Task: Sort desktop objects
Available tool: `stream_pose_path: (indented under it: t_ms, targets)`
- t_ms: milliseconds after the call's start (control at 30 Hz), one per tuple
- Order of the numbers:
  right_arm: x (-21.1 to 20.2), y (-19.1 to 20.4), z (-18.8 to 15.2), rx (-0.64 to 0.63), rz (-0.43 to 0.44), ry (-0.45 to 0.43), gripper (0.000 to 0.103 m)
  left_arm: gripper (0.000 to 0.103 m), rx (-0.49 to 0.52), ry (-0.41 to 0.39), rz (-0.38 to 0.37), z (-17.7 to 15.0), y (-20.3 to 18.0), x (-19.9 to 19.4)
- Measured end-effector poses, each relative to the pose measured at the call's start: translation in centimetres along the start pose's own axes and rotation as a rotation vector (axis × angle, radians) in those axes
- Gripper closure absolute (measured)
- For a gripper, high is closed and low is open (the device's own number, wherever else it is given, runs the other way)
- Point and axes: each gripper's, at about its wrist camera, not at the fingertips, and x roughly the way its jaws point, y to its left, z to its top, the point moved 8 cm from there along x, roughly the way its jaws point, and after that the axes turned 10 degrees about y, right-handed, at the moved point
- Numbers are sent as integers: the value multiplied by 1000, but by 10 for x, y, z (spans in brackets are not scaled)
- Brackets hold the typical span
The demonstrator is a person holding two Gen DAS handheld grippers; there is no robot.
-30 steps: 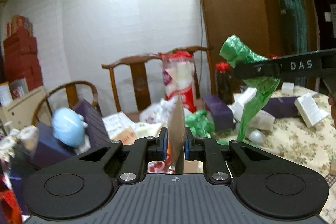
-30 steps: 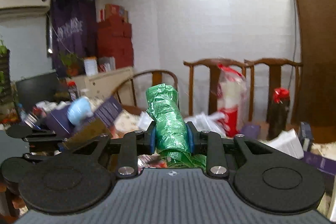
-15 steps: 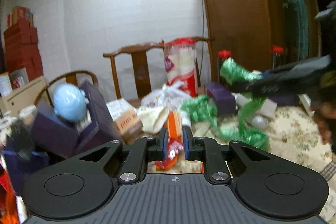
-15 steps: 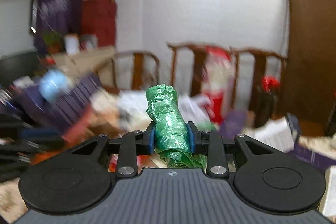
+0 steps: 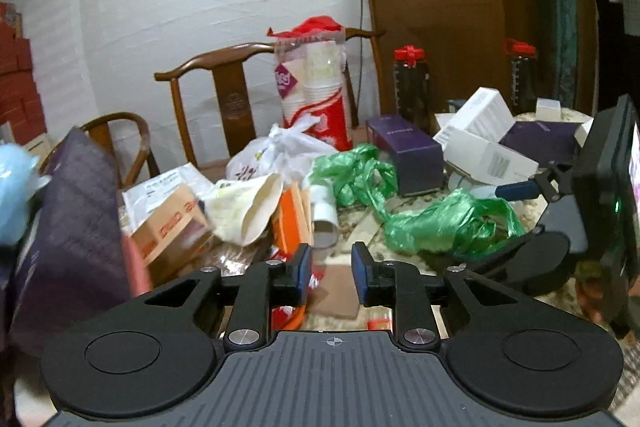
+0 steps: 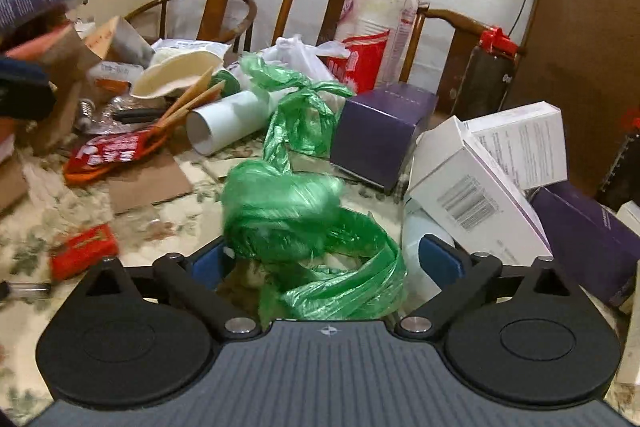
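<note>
- The left hand-held gripper (image 5: 331,269) has its jaws part-way apart and opening. Nothing is clamped between them; a brown card (image 5: 338,289) and a red-and-orange wrapper (image 6: 116,155) lie on the surface just below and beside it, likely just let go there to join the paper and packet litter.
- A purple box (image 5: 68,227) leans at the far left with a pale blue object (image 5: 14,195) against it; beside it sit a cardboard carton (image 5: 168,223) and a white tube (image 6: 224,123).
- Mid-surface, one green bag (image 5: 356,175) lies twisted next to a second purple box (image 6: 380,135).
- The right hand-held gripper (image 6: 326,259) has its jaws wide and opening. A crumpled green bag (image 6: 296,223) sits loose between them on the surface, pads clear of it; I judge it set down close to the other green bag so like goes with like.
- White boxes (image 6: 492,171) pile up at the right.
- The surface (image 6: 32,215) wears a floral cloth and is crowded. Wooden chairs (image 5: 228,87), a sleeve of cups (image 5: 314,87), a white wall and a brown cabinet (image 5: 432,7) stand behind.
</note>
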Motion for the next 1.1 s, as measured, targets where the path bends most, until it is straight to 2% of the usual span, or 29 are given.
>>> stream_pose_path:
  t_ms: [67,167,200,233,267,300,367,433,500,533,567,633,767,833,900,967,1033,1100]
  targets:
    - [8,2,4,-18,-15,-2,2,54,4,-1,12,8,0,9]
    - [22,4,12,-35,4,16,2,53,-6,5,10,25,-1,23]
    - [26,5,13,-38,22,33,5,52,-13,7,8,32,-1,29]
    - [27,5,14,-30,48,33,20,51,-12,4,11,39,-3,35]
    - [26,5,15,-16,113,29,38,46,0,1,25,47,-5,43]
    - [26,4,13,10,169,39,61,45,10,2,41,54,-7,50]
    - [25,-1,10,55,203,52,60,45,42,11,66,68,-14,69]
    - [21,-2,7,46,207,49,60,45,67,23,59,79,-23,87]
    - [18,0,5,32,215,47,59,36,113,7,55,90,-32,101]
    - [17,-1,5,33,222,48,59,27,147,8,62,93,-37,109]
    - [17,-2,5,38,231,50,59,24,177,13,79,95,-40,118]
    - [16,-5,5,45,250,48,59,25,203,24,114,97,-42,135]
    - [16,-5,5,58,274,47,57,26,206,80,109,93,-42,171]
    - [15,-3,4,46,275,46,50,26,202,101,104,93,-42,187]
    - [13,-2,4,39,269,46,47,41,198,129,88,91,-42,201]
    - [11,-2,4,39,269,45,47,77,223,140,85,89,-45,210]
    - [11,-4,5,44,274,44,47,97,231,169,75,83,-47,216]
    - [14,-6,6,50,271,43,49,100,209,164,58,80,-43,217]
